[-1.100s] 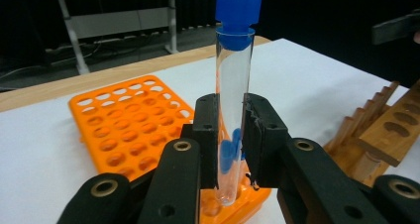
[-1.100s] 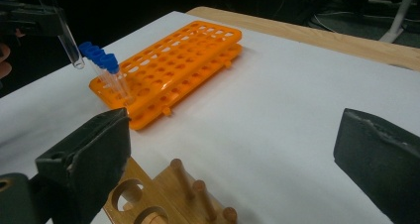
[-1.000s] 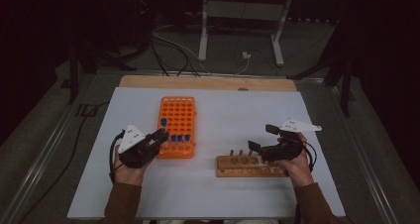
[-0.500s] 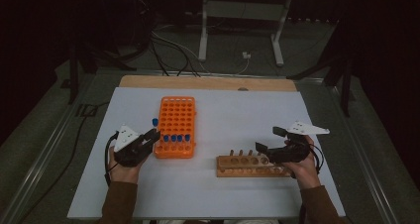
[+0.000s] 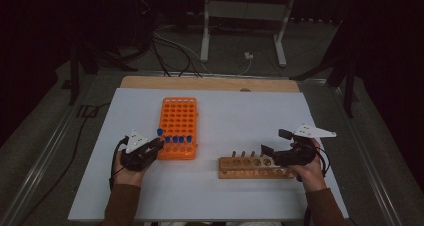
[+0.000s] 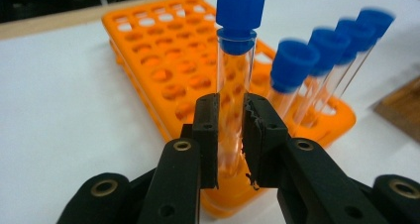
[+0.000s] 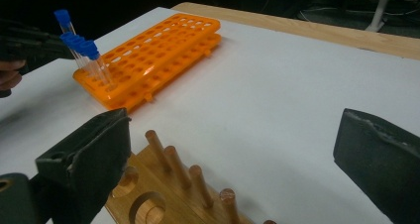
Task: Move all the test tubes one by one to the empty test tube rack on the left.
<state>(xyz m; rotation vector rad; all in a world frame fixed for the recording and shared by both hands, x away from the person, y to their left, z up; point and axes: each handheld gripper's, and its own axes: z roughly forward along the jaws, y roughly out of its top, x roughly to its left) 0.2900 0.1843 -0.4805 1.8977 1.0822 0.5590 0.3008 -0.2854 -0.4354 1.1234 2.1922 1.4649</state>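
Left: left gripper (image 6: 230, 135) clamps blue-capped tube (image 6: 234, 80) upright over orange rack (image 6: 163, 60), near corner | right gripper (image 7: 233, 159) gapes, holding nothing, over wooden block (image 7: 163, 194) | writing: none legible

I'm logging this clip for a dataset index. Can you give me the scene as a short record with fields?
surface: white table
left gripper: shut on a blue-capped test tube, over the orange rack
tubes in rack: four blue-capped tubes in the near row
right gripper: open, holding nothing, above the wooden rack
wooden rack: round holes and upright pegs
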